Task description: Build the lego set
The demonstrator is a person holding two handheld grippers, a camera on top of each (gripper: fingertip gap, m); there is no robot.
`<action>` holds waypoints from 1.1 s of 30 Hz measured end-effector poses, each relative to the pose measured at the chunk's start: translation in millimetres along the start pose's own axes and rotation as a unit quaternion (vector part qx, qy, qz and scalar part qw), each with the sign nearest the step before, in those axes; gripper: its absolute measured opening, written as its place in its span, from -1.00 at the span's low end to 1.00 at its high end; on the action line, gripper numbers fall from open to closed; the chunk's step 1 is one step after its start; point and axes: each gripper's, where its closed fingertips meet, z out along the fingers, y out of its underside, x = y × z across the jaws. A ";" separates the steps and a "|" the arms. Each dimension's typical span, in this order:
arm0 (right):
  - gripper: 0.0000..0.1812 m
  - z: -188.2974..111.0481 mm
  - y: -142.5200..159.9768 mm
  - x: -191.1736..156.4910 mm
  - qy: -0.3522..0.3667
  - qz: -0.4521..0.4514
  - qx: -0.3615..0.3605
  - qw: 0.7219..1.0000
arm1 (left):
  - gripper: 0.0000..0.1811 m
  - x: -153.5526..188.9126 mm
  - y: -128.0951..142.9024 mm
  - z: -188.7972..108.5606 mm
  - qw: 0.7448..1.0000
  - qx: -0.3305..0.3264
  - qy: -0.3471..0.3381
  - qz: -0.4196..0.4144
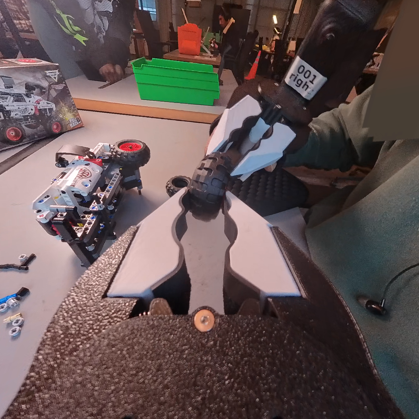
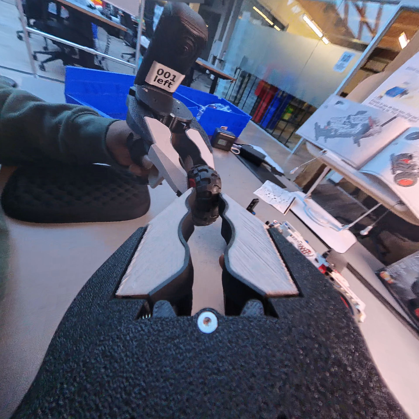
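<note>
Grey and broad, the table (image 1: 158, 140) is being used as the work surface in a busy workshop, with a green bin (image 1: 176, 81) standing beyond the truck model (image 1: 84, 195) and the set's box (image 1: 34, 99) lying farther off to the model's left. One wheel with a red hub (image 1: 131, 151) is already being carried by the model, which is lying on its side. A bare black tyre (image 1: 178, 184) is lying on the table just to the model's right, and small loose pins and connectors (image 1: 13, 303) are scattered in front of the model.

Above the table, to the right of the model, a knobbly black tyre (image 1: 209, 183) is being held between both tools. The left tool (image 1: 205, 199) is being closed narrowly on the tyre's tread at its tips, and the right tool (image 2: 205, 204) is being closed on the same tyre from the opposite side. A red part (image 2: 192, 182) is showing at the tyre's side; whether it is fully seated cannot be told.

The tyre is being judged light, rubbery and springy, with a grippy tread, so it is likely being deformed under pressure. A hold across the tread, at the widest part, is being judged safest, while the hub, being stiff, is better pressed squarely along its axis.
</note>
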 end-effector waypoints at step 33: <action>-0.93 -9.3 -23.7 -8.6 0.063 -0.129 0.035 0.989 | -0.77 4.8 -22.9 -4.7 0.987 0.065 -0.121 0.087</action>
